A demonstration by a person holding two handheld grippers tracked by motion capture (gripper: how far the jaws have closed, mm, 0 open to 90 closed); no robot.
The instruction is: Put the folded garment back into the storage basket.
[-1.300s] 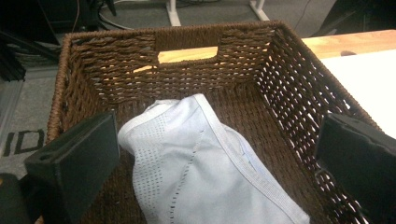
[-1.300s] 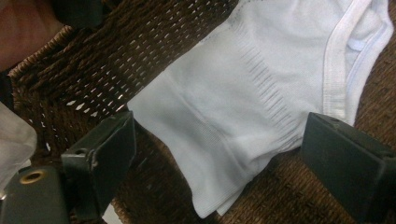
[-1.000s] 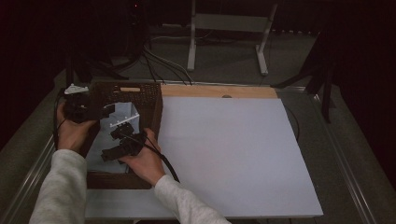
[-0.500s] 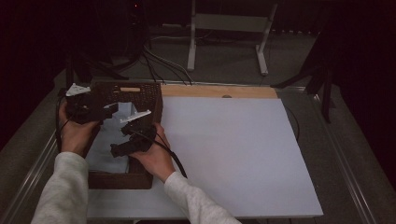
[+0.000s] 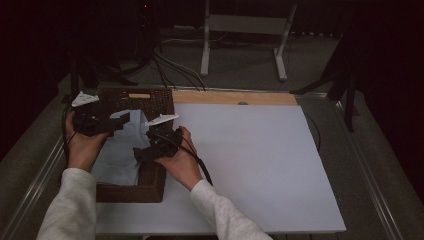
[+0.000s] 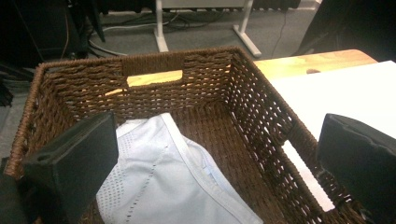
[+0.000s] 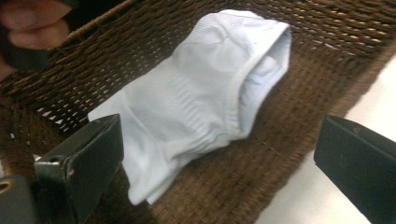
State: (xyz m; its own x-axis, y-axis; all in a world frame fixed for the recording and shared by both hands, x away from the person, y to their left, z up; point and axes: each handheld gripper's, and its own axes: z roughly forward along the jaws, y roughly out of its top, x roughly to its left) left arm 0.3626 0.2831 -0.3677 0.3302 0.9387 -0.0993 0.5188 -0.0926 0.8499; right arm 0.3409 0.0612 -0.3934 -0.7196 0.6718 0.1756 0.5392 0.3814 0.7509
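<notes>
A brown wicker basket [image 5: 150,102] stands at the table's left end, and a light blue garment [image 5: 117,150] lies folded in it. My left gripper [image 5: 120,122] hovers over the basket's left side, pointing right. In the left gripper view its jaws stand wide apart over the garment [image 6: 163,182], with nothing between them and the basket's far wall [image 6: 154,86] ahead. My right gripper [image 5: 140,151] hangs above the basket's right wall. In the right gripper view it [image 7: 219,163] is open and empty above the garment [image 7: 201,102] on the basket floor [image 7: 299,121].
A white board [image 5: 250,160] covers most of the table to the right of the basket. A wooden strip [image 5: 235,97] runs along its far edge. Beyond the table are cables and a white stand's legs [image 5: 205,50] on the floor. Metal rails edge the table.
My right gripper has drawn back to the right and a little farther away, from over the garment to the basket's right wall. The left gripper has hardly moved.
</notes>
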